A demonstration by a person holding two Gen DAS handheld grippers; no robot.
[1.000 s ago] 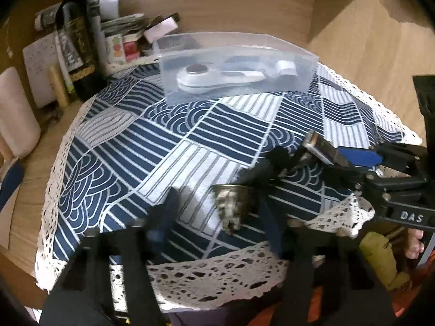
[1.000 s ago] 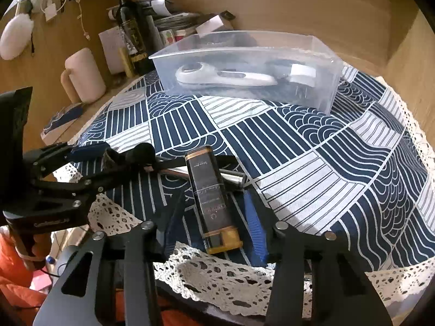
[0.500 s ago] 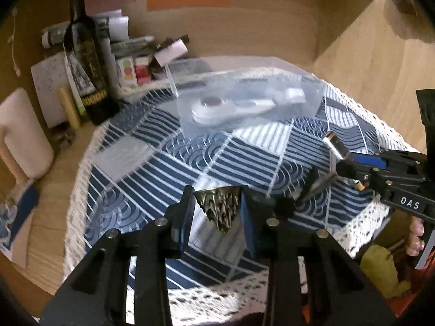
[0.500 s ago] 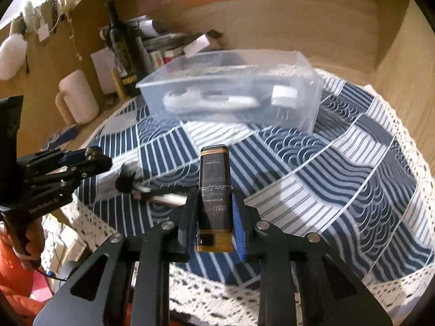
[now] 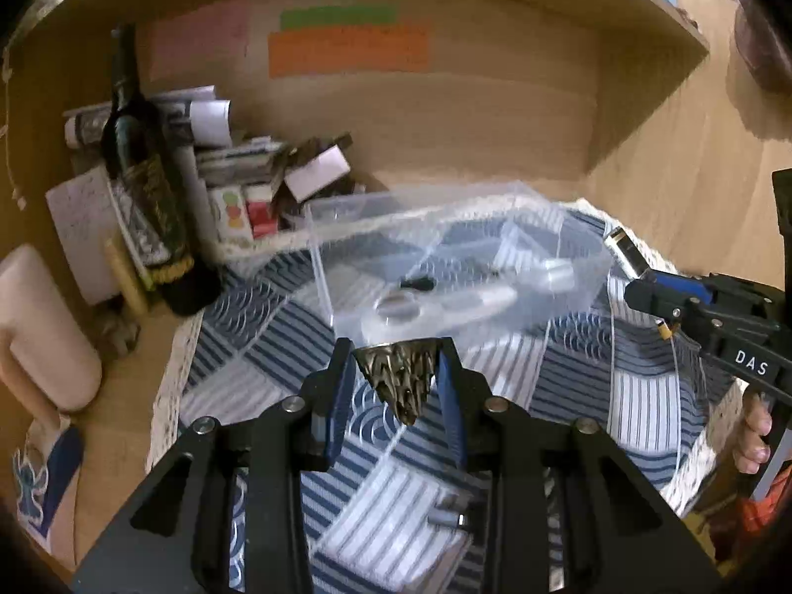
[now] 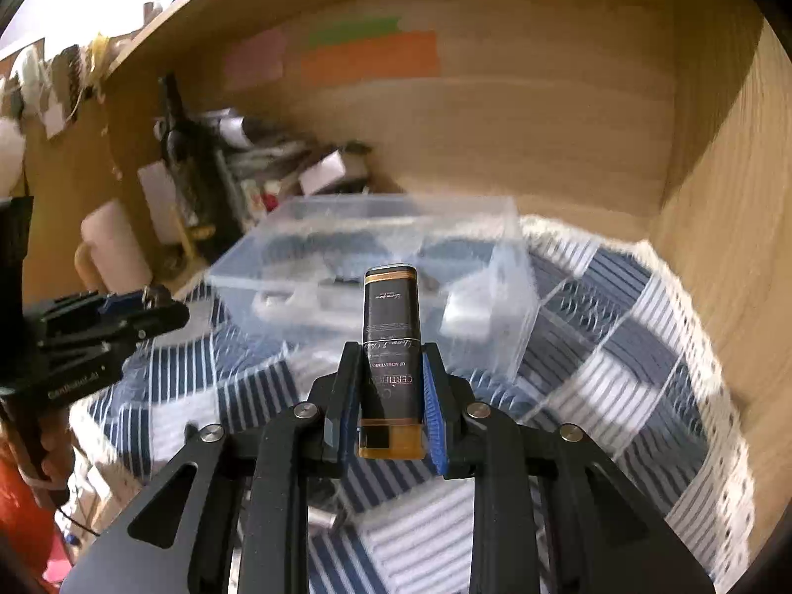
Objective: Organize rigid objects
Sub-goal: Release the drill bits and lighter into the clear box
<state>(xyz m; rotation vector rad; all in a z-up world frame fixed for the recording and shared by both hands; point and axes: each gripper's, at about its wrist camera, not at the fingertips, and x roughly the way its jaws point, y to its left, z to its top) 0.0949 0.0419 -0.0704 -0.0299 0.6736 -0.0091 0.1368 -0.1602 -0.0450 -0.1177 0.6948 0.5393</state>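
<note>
Lighter [image 6: 392, 346]: black body, gold-banded ends, amber base; clamped across its narrow sides in the right hand-held gripper [image 6: 391, 396], long axis running forward along the fingers, top end pointing toward the clear plastic box [image 6: 376, 272]. Carried clear of the patterned cloth [image 6: 618, 346] on the surface.

Metal cone [image 5: 398, 378]: ridged, dark bronze, tip hanging downward; pinched at its wide end in the left hand-held gripper [image 5: 396, 386], jaws at their narrowest.

Clear plastic box: open-topped, straight ahead of both hand-held grippers and beyond their tips; holds a white handled tool [image 5: 435, 304], blurred. Left load looks the nearer to the box's front wall. Likely next: carry each item over the rim and release.
</note>
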